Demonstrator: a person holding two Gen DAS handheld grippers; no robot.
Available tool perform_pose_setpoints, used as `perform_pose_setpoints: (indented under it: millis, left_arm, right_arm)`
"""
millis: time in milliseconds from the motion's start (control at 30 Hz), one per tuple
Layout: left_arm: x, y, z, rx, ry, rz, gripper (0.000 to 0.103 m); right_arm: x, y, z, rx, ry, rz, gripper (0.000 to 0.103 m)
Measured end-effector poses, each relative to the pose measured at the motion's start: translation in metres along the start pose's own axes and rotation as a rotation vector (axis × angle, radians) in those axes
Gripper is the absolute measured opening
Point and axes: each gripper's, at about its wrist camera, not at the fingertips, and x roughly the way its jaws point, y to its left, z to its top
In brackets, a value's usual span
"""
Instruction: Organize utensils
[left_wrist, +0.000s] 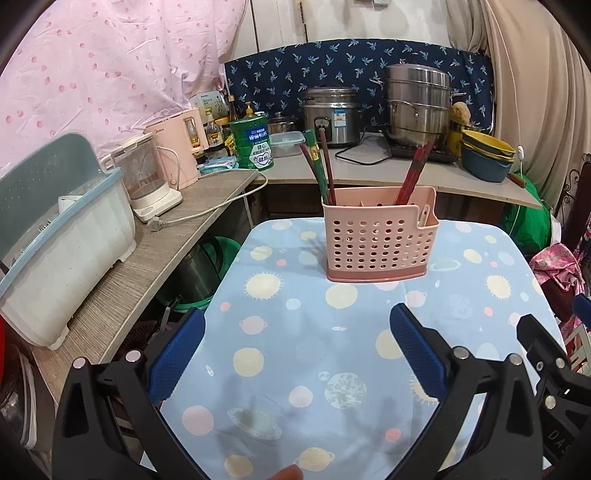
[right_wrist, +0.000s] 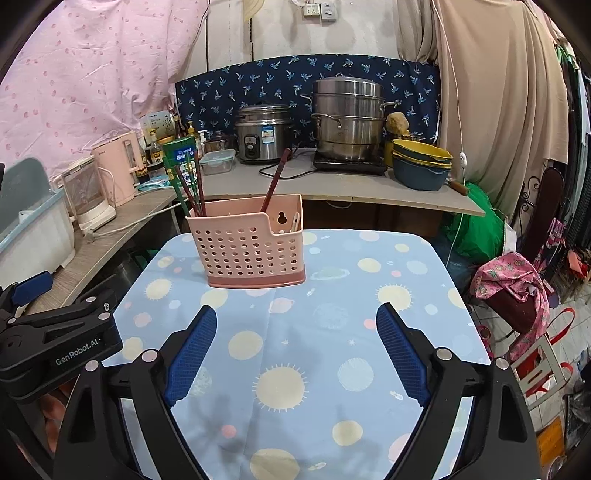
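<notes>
Cluttered counters with a steel steamer pot and rice cooker line the back wall behind a table under a blue planet-print cloth. At its far side stands a pink perforated utensil holder, with dark red chopsticks leaning upright in its compartments. Left gripper and right gripper both hang released above the cloth, grasping nothing.

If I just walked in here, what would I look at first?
Probably the pink basket standing near the far edge of the blue table with suns and planets on its cloth, with red chopsticks poking up out of it. Behind it, shiny steel pots are stacked on the counter.
</notes>
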Motion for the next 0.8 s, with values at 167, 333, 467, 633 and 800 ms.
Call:
perform_pose_setpoints:
  millis: [167, 333, 467, 633, 800]
  left_arm:
    - [0.006, -0.001, -0.001, 0.0, 0.009, 0.002, 0.096]
    - [0.011, -0.004, -0.001, 0.003, 0.014, 0.004, 0.096]
    - [0.016, -0.005, -0.001, 0.003, 0.023, 0.004, 0.096]
    - [0.021, -0.007, -0.002, 0.004, 0.032, 0.005, 0.096]
    - [0.023, -0.008, -0.002, 0.002, 0.031, 0.016, 0.096]
  right_arm:
    - [0.005, -0.002, -0.002, 0.002, 0.01, -0.008, 0.087]
    - [0.011, -0.001, -0.003, -0.002, 0.023, -0.008, 0.087]
    - [0.016, 0.0, -0.006, 0.003, 0.037, -0.004, 0.087]
    - [0.022, 0.002, -0.008, 0.001, 0.049, -0.004, 0.087]
    - [0.026, 0.0, -0.009, 0.004, 0.06, -0.004, 0.087]
